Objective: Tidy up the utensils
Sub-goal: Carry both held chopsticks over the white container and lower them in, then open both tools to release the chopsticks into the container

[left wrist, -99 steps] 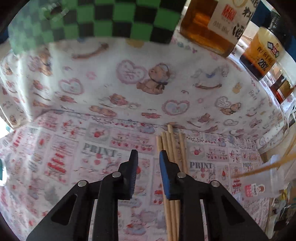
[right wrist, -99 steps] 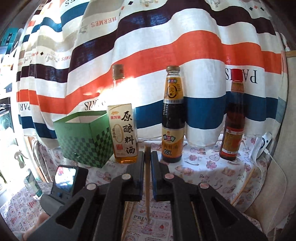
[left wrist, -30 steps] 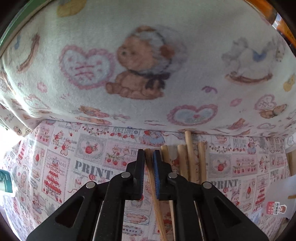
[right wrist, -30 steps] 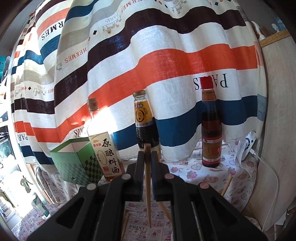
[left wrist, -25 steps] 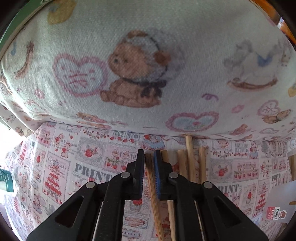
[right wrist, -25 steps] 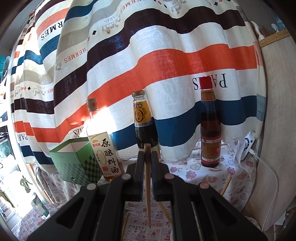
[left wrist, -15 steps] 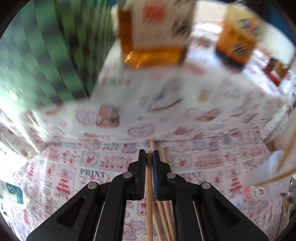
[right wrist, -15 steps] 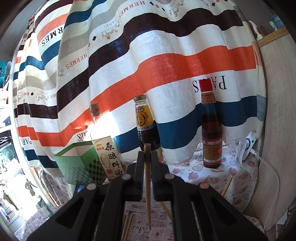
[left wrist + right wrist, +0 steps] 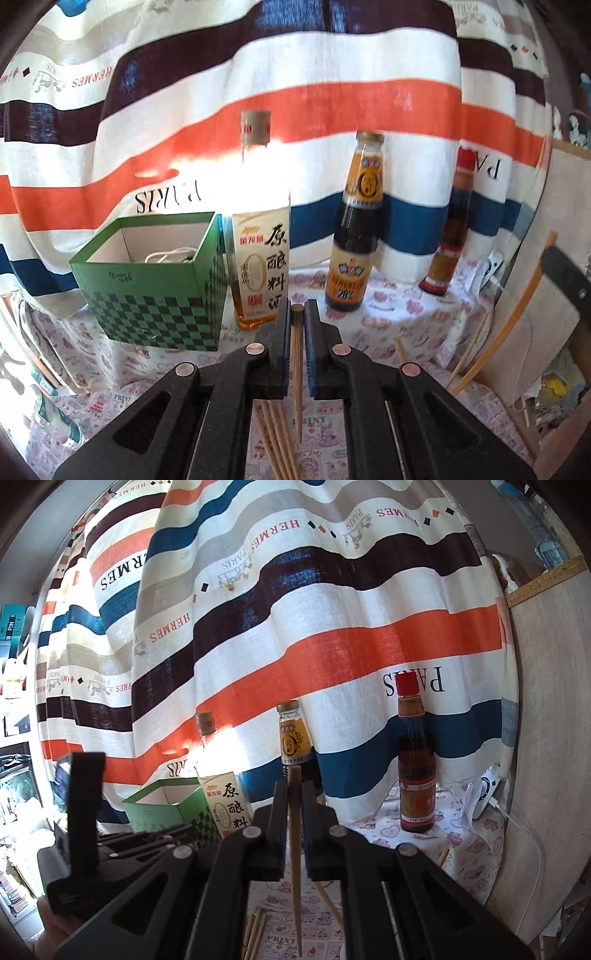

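Left gripper (image 9: 297, 314) clamped on 1 chopstick (image 9: 296, 365), right of green checkered box (image 9: 155, 295). Right gripper (image 9: 294, 788) clamped on another chopstick (image 9: 295, 849); loose chopsticks (image 9: 275, 435) on counter below.

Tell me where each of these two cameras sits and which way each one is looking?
Left wrist: rides the left tool, facing the green box and bottles; its fingers pinch a chopstick.
Right wrist: rides the right tool, facing the striped curtain; its fingers pinch another chopstick, with the left tool at left.
Shared: box, three bottles, curtain.
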The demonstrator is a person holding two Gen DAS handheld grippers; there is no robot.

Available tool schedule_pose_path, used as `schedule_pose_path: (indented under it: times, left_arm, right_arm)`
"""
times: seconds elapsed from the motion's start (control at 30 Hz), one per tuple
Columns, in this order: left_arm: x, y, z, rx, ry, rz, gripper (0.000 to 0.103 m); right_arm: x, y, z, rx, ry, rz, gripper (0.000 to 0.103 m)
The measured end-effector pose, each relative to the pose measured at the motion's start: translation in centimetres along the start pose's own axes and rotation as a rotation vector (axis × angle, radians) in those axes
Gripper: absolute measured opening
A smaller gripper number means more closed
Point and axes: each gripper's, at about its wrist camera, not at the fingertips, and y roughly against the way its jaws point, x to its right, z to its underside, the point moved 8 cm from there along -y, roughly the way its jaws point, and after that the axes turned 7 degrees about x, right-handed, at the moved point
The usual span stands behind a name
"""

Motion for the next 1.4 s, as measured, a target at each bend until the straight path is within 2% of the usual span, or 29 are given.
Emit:
schedule_pose_path:
  times: [0.17, 0.3, 0.43, 0.63, 0.8, 0.93, 1.0, 1.23, 1.4]
  left_arm:
    - [1.4, 3.2, -3.0, 0.171, 0.042, 0.084, 0.006]
    - [3.6, 3.8, -3.6, 0.197, 0.074, 0.18, 0.006]
    - [6.1, 4.9, -4.5, 0.257, 0.039, 0.215, 0.006]
    - [8.5, 5.4, -4.7, 0.289, 0.044, 0.272, 0.006]
    - [10.8, 3.9, -3.7, 0.235, 0.001, 0.314, 0.006]
    - [12.2, 2.5, -2.2, 0.21, -0.048, 0.269, 0.006]
    - [12.8, 1.8, -1.2, 0.196, -0.049, 0.279, 0.006]
    - [13.6, -0.9, 1.8, 0.146, -0.064, 0.262, 0.006]
    - [12.8, -2.6, 3.0, 0.095, -0.017, 0.266, 0.006]
  right_arm:
    - [2.1, 0.9, -1.0, 0.029, -0.004, 0.032, 0.006]
    - [4.9, 1.0, -1.5, 0.043, -0.045, 0.084, 0.006]
    - [7.3, 0.5, -1.3, 0.032, -0.078, 0.131, 0.006]
    - [10.2, -1.8, 0.5, -0.059, -0.13, 0.185, 0.006]
    - [11.9, -4.2, 3.0, -0.163, -0.192, 0.18, 0.006]
    - [12.5, -5.9, 4.9, -0.245, -0.232, 0.155, 0.006]
    - [12.8, -6.6, 5.9, -0.288, -0.267, 0.138, 0.007]
    - [14.0, -7.6, 7.5, -0.36, -0.325, 0.131, 0.007]
    - [14.0, -7.8, 8.0, -0.396, -0.333, 0.126, 0.009]
